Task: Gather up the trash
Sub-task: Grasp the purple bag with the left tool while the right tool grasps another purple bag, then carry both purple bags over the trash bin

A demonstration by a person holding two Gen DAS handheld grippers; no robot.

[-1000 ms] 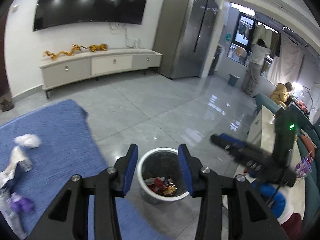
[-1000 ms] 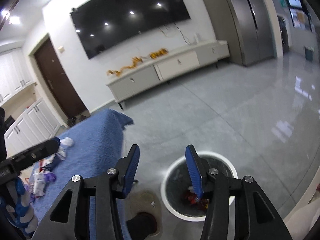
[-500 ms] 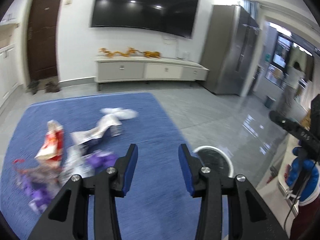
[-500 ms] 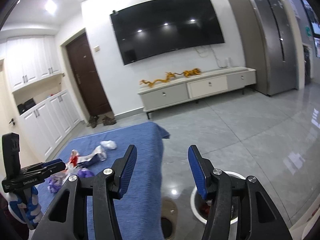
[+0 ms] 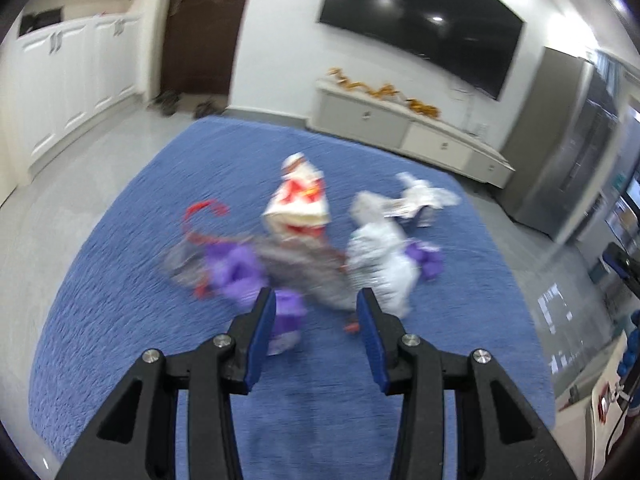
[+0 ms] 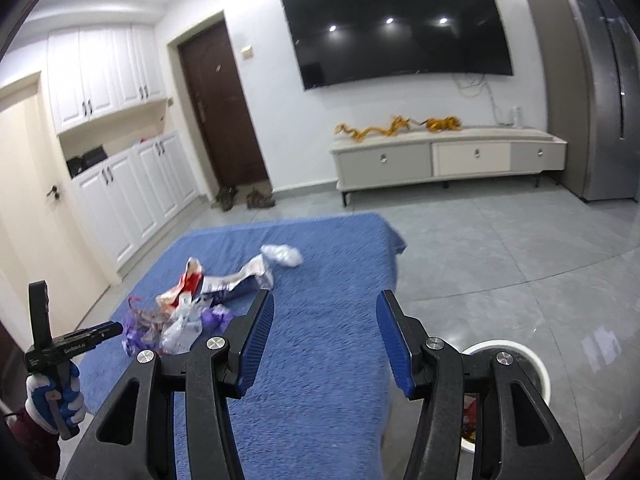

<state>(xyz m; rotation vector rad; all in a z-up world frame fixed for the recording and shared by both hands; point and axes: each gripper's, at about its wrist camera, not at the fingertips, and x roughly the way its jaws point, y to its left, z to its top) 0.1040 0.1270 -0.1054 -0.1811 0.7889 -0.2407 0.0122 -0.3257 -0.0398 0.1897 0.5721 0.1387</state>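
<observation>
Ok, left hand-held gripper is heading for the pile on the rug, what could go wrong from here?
1. The trash pile is tangled: wrappers, purple scraps and a red ribbon overlap, so the open left hand-held gripper may drag several pieces or drop some.
2. The bin sits off the blue rug, so loose pieces could fall on the way.
3. The left view is blurred, so the aim may be off.
</observation>
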